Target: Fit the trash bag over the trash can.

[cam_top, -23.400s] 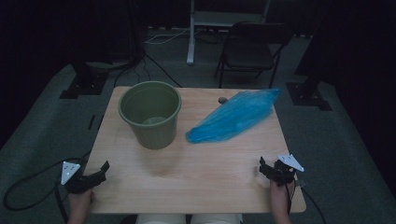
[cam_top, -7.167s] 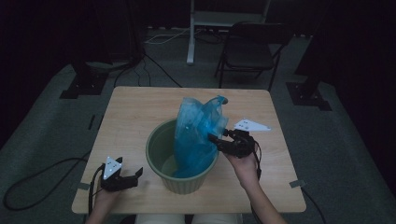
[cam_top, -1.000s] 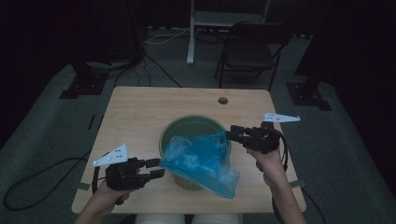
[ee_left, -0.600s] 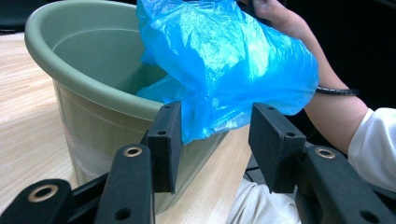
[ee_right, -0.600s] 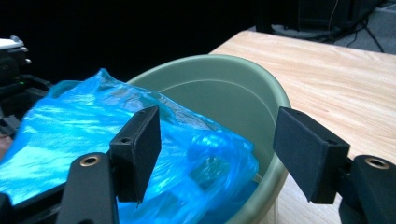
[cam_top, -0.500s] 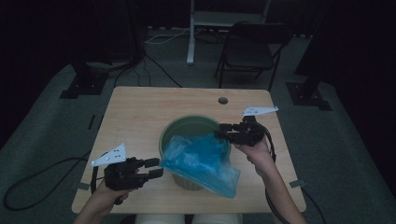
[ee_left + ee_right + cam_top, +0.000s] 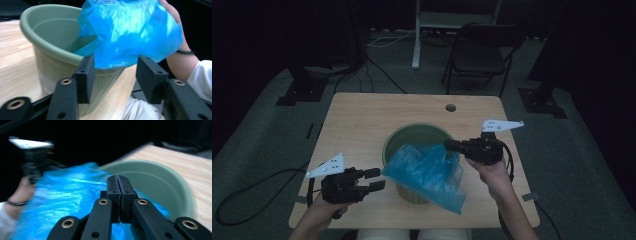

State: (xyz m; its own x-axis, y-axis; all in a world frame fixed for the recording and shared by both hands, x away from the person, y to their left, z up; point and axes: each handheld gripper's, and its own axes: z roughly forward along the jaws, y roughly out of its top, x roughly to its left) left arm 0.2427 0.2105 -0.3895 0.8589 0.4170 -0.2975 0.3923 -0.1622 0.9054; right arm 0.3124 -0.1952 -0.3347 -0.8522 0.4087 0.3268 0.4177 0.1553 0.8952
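Left gripper [image 7: 113, 75] half open, bag [image 7: 130, 32] edge between pads, untouched; right gripper [image 7: 117, 182] just clenched, seemingly on nothing, over the pot [image 7: 394, 142].

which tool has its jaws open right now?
The left tool: a wide gap between its jaws, facing the blue bag on the green bucket. The right tool is shut, jaws pressed together.

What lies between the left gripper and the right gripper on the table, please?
In the high view, the green bucket with the blue plastic bag draped over its near rim lies between the left gripper and right gripper.
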